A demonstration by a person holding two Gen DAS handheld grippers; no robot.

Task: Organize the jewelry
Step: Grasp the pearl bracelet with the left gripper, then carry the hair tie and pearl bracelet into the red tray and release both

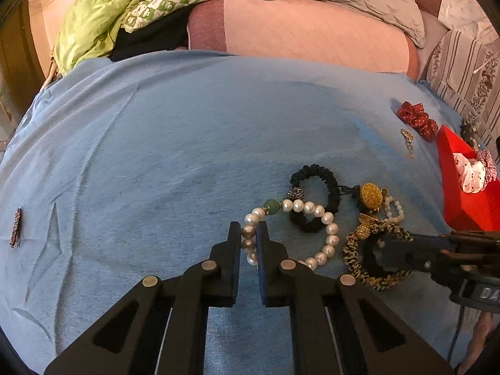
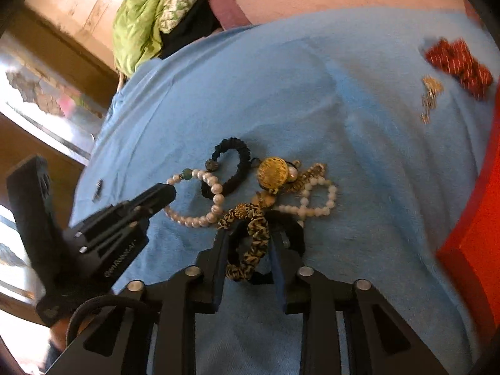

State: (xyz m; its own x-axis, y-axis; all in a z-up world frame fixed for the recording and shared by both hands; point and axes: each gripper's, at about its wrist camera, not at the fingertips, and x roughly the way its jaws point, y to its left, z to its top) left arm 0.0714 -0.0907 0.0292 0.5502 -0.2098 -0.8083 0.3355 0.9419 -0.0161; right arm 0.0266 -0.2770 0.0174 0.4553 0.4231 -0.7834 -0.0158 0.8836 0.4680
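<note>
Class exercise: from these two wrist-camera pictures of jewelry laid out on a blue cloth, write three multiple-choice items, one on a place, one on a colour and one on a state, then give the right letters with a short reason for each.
1. Where does the red polka-dot scrunchie lie?
A. Inside the red box
B. On the blue cloth beyond the tangled pile, near the red box
C. Under the green quilt

2. What colour is the odd bead on the pearl bracelet?
A. Green
B. Red
C. Purple

3. What is the left gripper doing?
A. Standing open above bare cloth
B. Closed on the pearl bracelet
C. Closed on the black scrunchie

Answers:
1 B: it rests on the blue cloth a little way from the red box.
2 A: one green bead sits among white pearls.
3 B: pearls are pinched between its fingers.
</note>
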